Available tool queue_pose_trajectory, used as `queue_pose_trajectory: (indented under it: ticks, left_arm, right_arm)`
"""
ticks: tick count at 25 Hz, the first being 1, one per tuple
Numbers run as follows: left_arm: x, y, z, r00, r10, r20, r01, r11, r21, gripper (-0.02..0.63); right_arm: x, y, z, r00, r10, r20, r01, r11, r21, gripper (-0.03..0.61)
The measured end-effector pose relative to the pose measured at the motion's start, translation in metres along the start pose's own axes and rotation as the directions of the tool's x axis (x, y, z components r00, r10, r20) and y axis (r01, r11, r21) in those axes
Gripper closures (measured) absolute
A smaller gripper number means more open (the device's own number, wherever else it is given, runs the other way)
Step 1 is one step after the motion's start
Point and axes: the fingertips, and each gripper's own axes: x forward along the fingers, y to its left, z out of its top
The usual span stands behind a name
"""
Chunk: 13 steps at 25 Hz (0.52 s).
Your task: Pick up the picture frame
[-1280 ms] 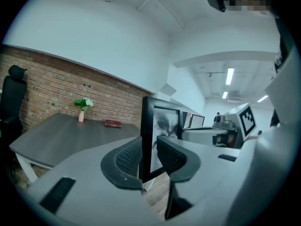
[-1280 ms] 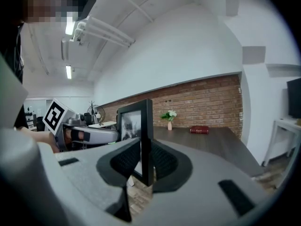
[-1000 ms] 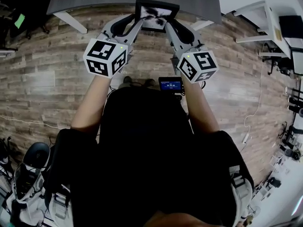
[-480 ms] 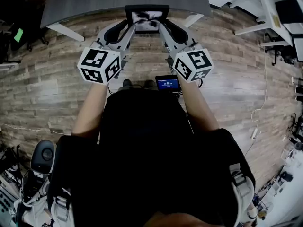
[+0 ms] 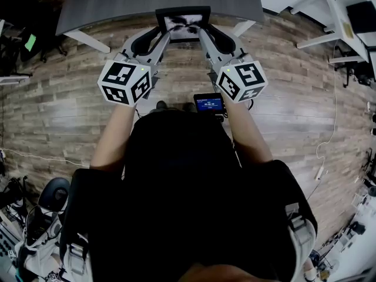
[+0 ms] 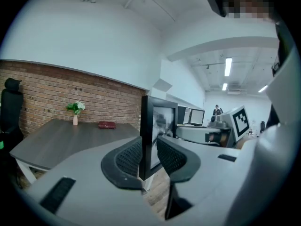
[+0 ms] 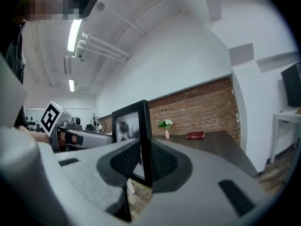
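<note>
Black picture frame (image 5: 183,21), upright in the air just off the front edge of the grey table (image 5: 117,2), with the left gripper (image 5: 164,35) and right gripper (image 5: 204,34) each clamping one side edge between narrowly parted jaws; the pick-up appears complete, and only holding remains.

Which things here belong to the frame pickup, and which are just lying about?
In the job: picture frame; left gripper and right gripper, each clamped on one side edge.
Lying about: flower vase; red book; grey table.
</note>
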Motion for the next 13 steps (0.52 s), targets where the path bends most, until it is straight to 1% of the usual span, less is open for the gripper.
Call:
queue_pose_trajectory:
  ticks: [5, 13]
  left_arm:
    - [0.001, -0.003, 0.002, 1.000, 0.009, 0.000, -0.009, 1.000, 0.003, 0.523]
    - [0.008, -0.015, -0.007, 1.000, 0.013, -0.004, -0.013, 1.000, -0.014, 0.523]
  right_arm:
    - [-0.001, -0.003, 0.001, 1.000, 0.016, 0.007, -0.016, 1.000, 0.010, 0.505]
    - [-0.011, -0.013, -0.004, 0.999, 0.035, 0.008, -0.035, 0.999, 0.017, 0.505]
